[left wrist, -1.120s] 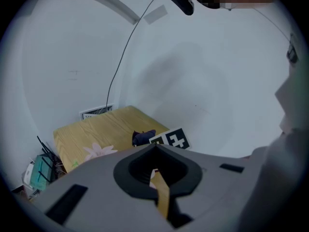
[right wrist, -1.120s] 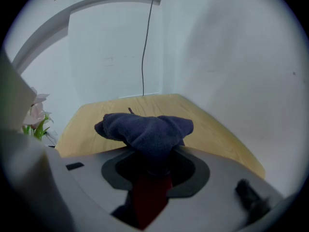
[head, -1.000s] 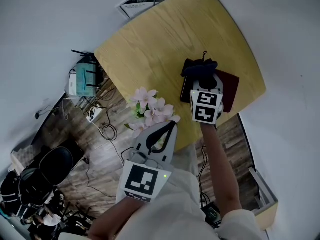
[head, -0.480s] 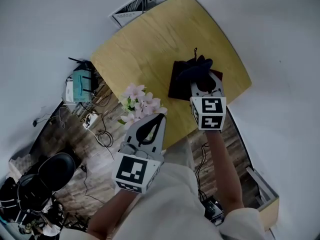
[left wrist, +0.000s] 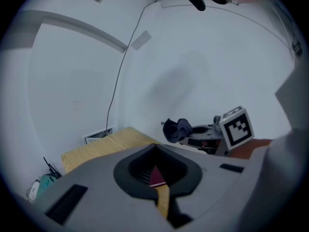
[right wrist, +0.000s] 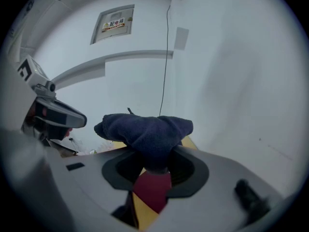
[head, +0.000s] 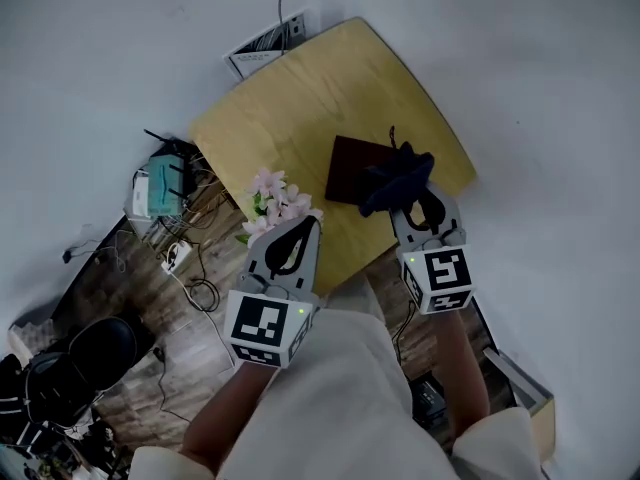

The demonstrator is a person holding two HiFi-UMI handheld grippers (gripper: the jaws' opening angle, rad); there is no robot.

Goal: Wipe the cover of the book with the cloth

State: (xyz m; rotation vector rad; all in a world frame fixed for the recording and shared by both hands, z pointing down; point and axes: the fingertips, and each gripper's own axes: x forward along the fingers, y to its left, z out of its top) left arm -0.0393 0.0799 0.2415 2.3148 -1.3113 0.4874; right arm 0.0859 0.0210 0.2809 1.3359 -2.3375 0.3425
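Observation:
A dark maroon book [head: 350,166] lies on the yellow wooden table [head: 300,103] near its front right edge. My right gripper [head: 408,194] is shut on a bunched dark blue cloth [head: 398,178], which sits over the book's right end. In the right gripper view the cloth [right wrist: 145,132] bulges out above the jaws and the book [right wrist: 153,190] shows below them. My left gripper [head: 308,220] is shut on nothing and hangs by the table's near edge, left of the book. A sliver of the book [left wrist: 157,178] shows through its jaws.
Pink artificial flowers [head: 270,200] stand at the table's near left edge, right by the left gripper. On the wooden floor to the left are a teal box with antennas [head: 160,180], loose cables and a black chair [head: 85,343]. White walls close in behind the table.
My right gripper has dragged the cloth from the book's far end back to its near right end. The left gripper stayed shut beside the flowers. The head view shifted.

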